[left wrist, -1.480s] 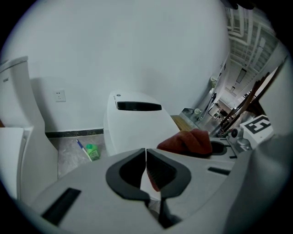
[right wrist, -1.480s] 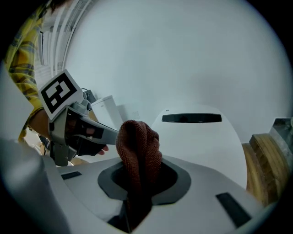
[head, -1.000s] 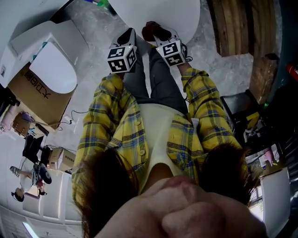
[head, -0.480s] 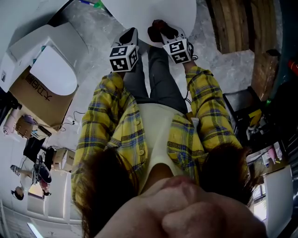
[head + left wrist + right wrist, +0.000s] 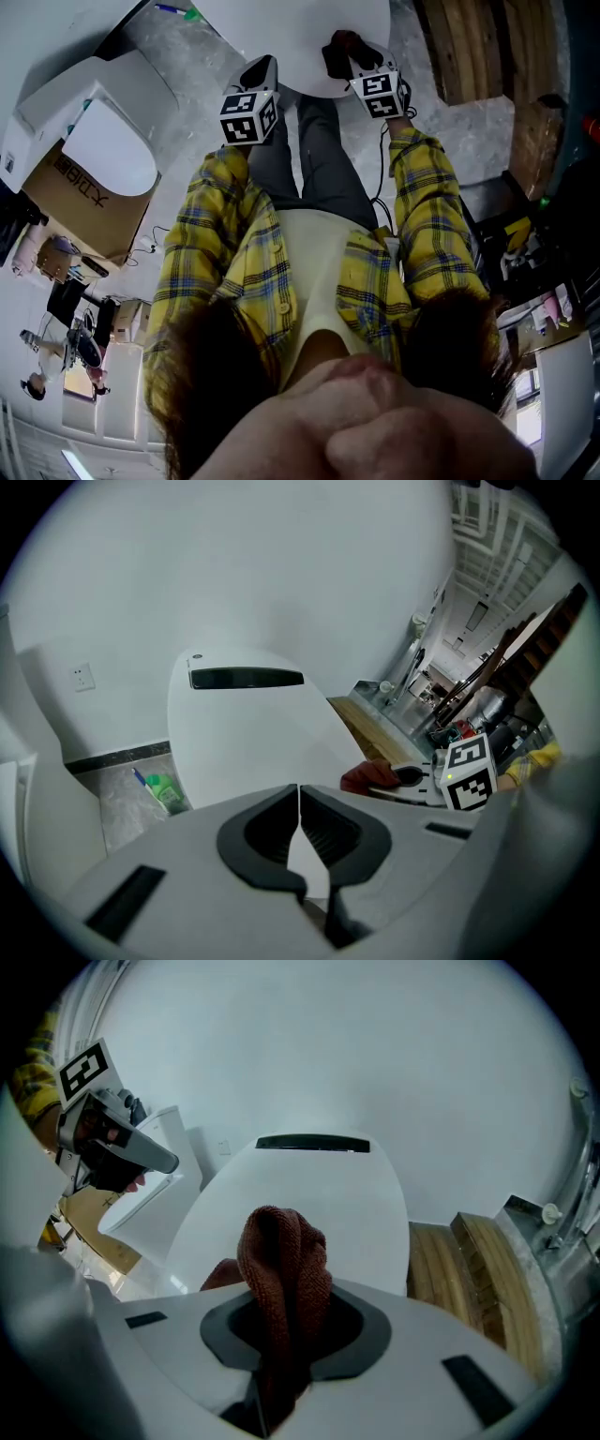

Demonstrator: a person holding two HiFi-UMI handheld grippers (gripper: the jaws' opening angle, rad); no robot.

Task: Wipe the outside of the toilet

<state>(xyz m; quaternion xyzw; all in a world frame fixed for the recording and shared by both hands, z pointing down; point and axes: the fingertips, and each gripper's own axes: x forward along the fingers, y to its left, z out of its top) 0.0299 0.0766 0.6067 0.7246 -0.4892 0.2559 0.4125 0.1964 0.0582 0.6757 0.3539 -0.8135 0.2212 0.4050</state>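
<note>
At upper centre of the head view, a rust-brown cloth (image 5: 337, 44) is clamped in the right gripper (image 5: 281, 1326) over the toilet lid (image 5: 281, 37); the left gripper (image 5: 299, 829) is closed, empty. Wiping is judged begun; firm sweeping contact is needed next.

Yellow plaid shirt (image 5: 225, 253), cream tee (image 5: 323, 272), grey trousers (image 5: 319, 159).

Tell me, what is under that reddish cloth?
The white toilet lid lies under the cloth, which the right gripper holds pinched. The patch of lid directly beneath is covered, so whether the cloth presses on it cannot be seen.
</note>
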